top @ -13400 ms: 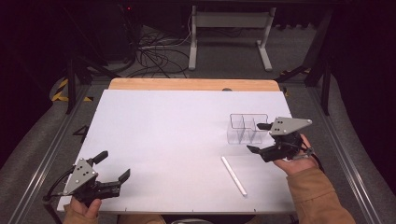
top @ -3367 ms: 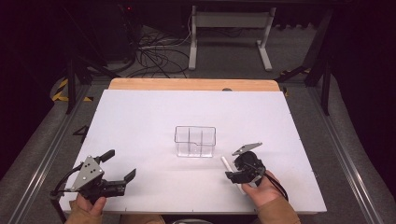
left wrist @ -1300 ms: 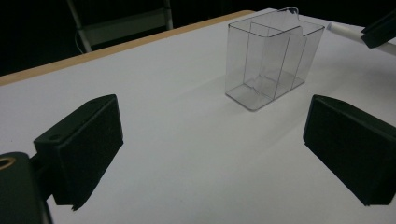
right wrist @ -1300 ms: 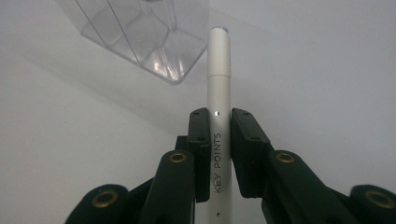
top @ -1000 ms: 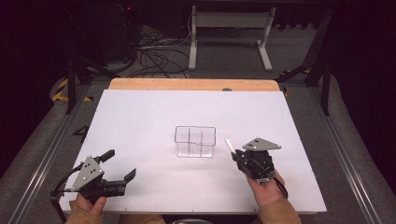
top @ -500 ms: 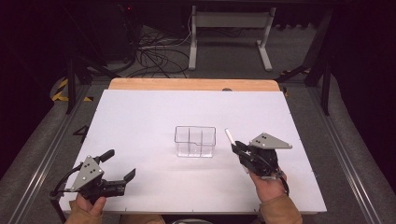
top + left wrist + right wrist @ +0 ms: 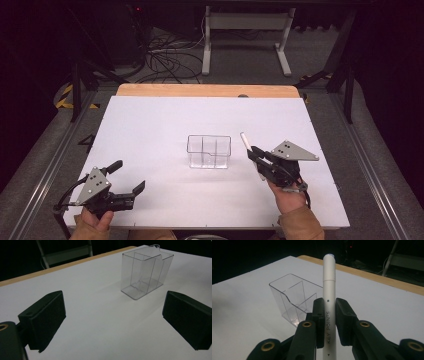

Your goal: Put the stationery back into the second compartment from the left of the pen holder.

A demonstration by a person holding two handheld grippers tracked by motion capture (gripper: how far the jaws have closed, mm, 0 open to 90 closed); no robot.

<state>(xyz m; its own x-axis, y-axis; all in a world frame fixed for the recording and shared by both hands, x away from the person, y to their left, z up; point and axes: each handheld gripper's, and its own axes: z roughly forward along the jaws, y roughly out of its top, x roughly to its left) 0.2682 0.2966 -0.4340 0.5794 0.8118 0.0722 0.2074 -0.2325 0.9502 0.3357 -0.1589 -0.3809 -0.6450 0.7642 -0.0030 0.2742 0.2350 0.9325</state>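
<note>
The high view looks forward and down over the tabletop [image 7: 150, 130]; both claw views sit low, close, sharing the clear organizer [image 7: 146, 272].

Pen [image 7: 329, 310] runs off the bottom edge in the right gripper view, lower end unseen, and the right gripper [image 7: 329, 315] pads cover part of its barrel. In the high view both forearms are cut at the bottom edge; the pen's clamped part sits hidden inside the right gripper. Left gripper [image 7: 115, 320] body mostly out of frame; far wall of the clear organizer [image 7: 146, 272] clipped at the top edge.
</note>
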